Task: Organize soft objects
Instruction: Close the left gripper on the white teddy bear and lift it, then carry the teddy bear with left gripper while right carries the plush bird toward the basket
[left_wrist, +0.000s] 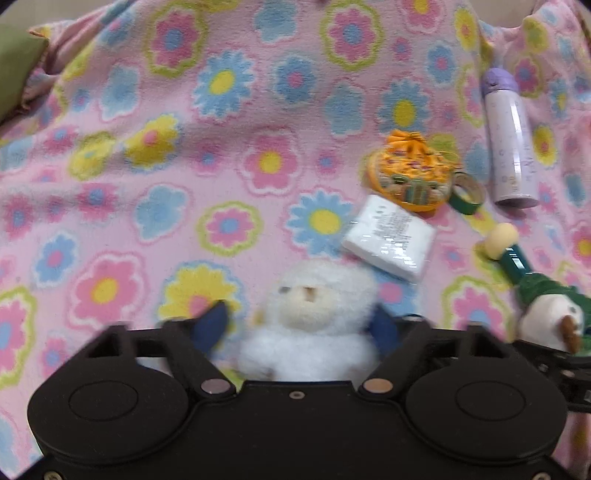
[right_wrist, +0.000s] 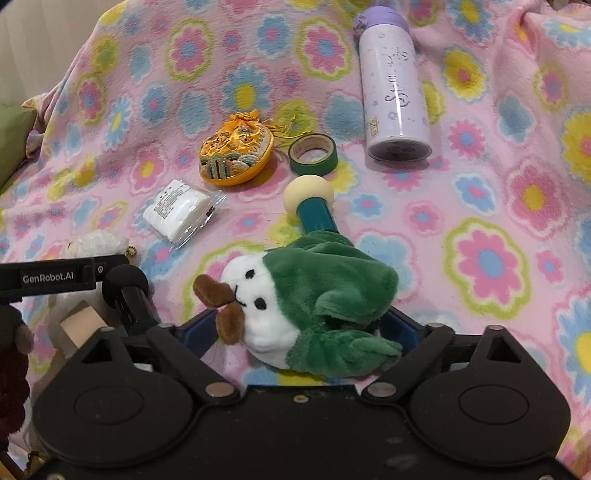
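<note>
A white fluffy plush (left_wrist: 314, 314) sits between the blue pads of my left gripper (left_wrist: 299, 325), whose jaws stand wide around it; whether the pads press it I cannot tell. It also shows at the left of the right wrist view (right_wrist: 94, 243). A green and white plush with a teal handle (right_wrist: 314, 291) lies between the fingers of my right gripper (right_wrist: 299, 332), whose jaws are also wide apart around it. This plush shows in the left wrist view (left_wrist: 546, 314) at the right edge. Both rest on the pink flowered blanket (left_wrist: 147, 184).
On the blanket lie an orange embroidered pouch (right_wrist: 236, 155), a green tape roll (right_wrist: 313, 154), a packet of white pads (right_wrist: 181, 212) and a lilac bottle (right_wrist: 395, 85). A green cushion (left_wrist: 14, 70) sits at the far left edge.
</note>
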